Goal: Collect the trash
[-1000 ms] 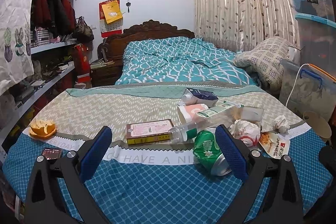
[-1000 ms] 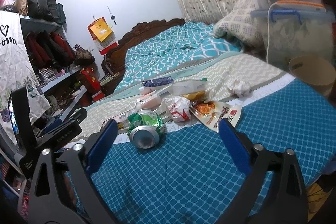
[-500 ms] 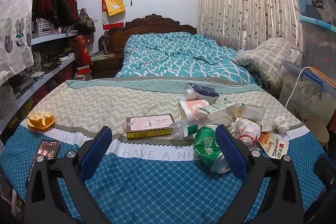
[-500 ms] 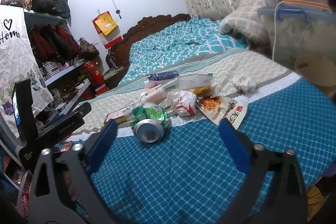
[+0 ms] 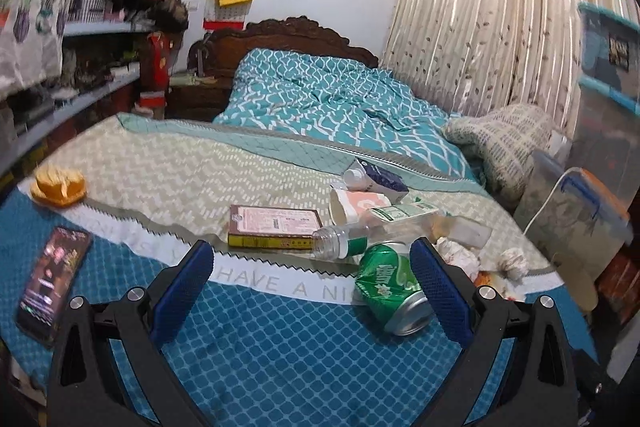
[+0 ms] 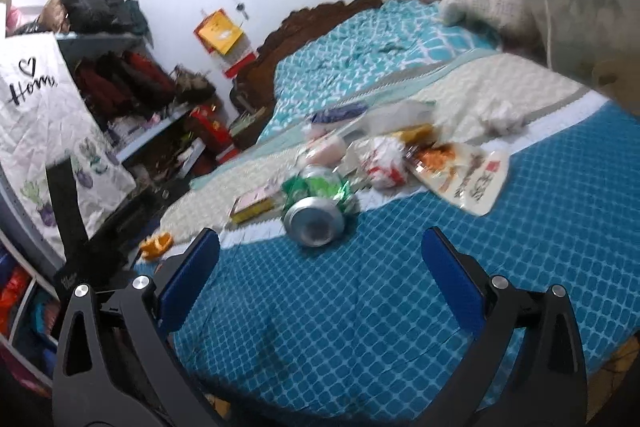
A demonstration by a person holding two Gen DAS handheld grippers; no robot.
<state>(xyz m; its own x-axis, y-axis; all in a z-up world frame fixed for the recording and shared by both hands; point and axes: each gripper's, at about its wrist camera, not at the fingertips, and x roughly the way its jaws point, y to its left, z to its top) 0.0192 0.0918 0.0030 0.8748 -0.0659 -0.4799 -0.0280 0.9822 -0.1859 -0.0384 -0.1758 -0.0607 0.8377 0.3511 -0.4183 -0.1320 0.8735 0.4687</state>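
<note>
Trash lies in a heap on the bed cover: a crushed green can [image 5: 390, 285] [image 6: 316, 205], a clear plastic bottle [image 5: 376, 233], a flat box [image 5: 274, 227], a paper cup [image 5: 354, 205], a blue carton [image 5: 378, 179], crumpled paper [image 5: 458, 255] [image 6: 384, 157] and a snack wrapper [image 6: 464, 177]. An orange peel [image 5: 58, 185] lies far left. My left gripper [image 5: 310, 285] is open and empty, just short of the can. My right gripper [image 6: 320, 273] is open and empty, a little before the can.
A phone [image 5: 52, 277] lies at the left on the blue cover [image 5: 280, 347]. Shelves [image 5: 80, 67] run along the left. Plastic storage bins [image 5: 576, 211] and a beige bucket [image 5: 578, 285] stand on the right. A pillow [image 5: 504, 143] lies beyond.
Both grippers have moved closer to the trash heap; the can is larger in both views. The left view has swung left, bringing the phone into fuller view.
</note>
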